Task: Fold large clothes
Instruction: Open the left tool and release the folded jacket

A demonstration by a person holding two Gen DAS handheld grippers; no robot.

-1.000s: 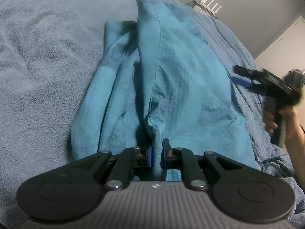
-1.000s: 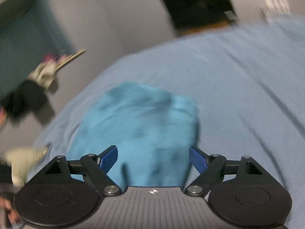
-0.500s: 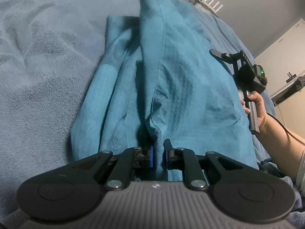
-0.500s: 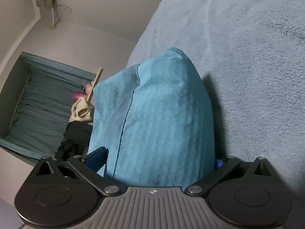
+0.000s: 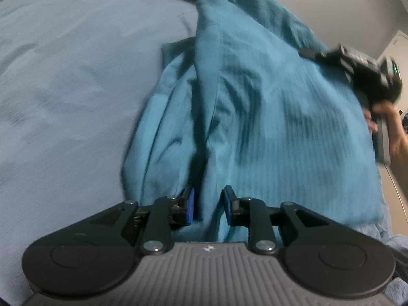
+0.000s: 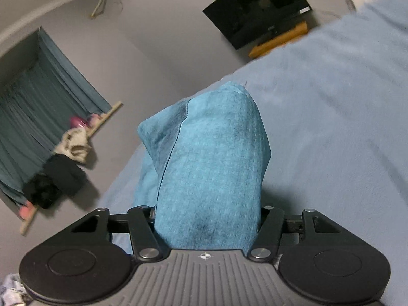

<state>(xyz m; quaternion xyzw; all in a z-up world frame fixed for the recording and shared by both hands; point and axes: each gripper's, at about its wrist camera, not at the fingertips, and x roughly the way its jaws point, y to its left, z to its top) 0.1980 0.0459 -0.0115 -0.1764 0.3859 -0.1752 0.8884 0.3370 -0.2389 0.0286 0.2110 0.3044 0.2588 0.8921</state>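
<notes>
Presently, findings as seen from my two wrist cameras:

Garment: a teal garment (image 5: pixel 267 117) lies in loose lengthwise folds on the bed (image 5: pixel 63 89), which is covered in a light blue blanket. One raised fold with a stitched hem runs from my left claw toward the far end of the garment.

Left claw: my left claw (image 5: pixel 207 205) sits at the near edge of the garment. Its jaws are opening; the hem fold passes between the blue pads (image 5: pixel 190 204), and a narrow gap shows on either side of the cloth, so I judge the pads are not pressing it.

Right claw: my right claw (image 6: pixel 207 219) has a thick bunch of the garment (image 6: pixel 209 165) between its jaws, which are closing. The cloth fills the whole gap and hides the pads, rising ahead of the claw in a peaked mound.

Right hand: seen from the left camera, my right hand (image 5: pixel 387 132) holds the black handle at the right edge of the garment, blurred.

Surroundings beyond the garment: a dark screen (image 6: pixel 257 7) on the wall; teal curtains (image 6: pixel 38 117) to its left.
</notes>
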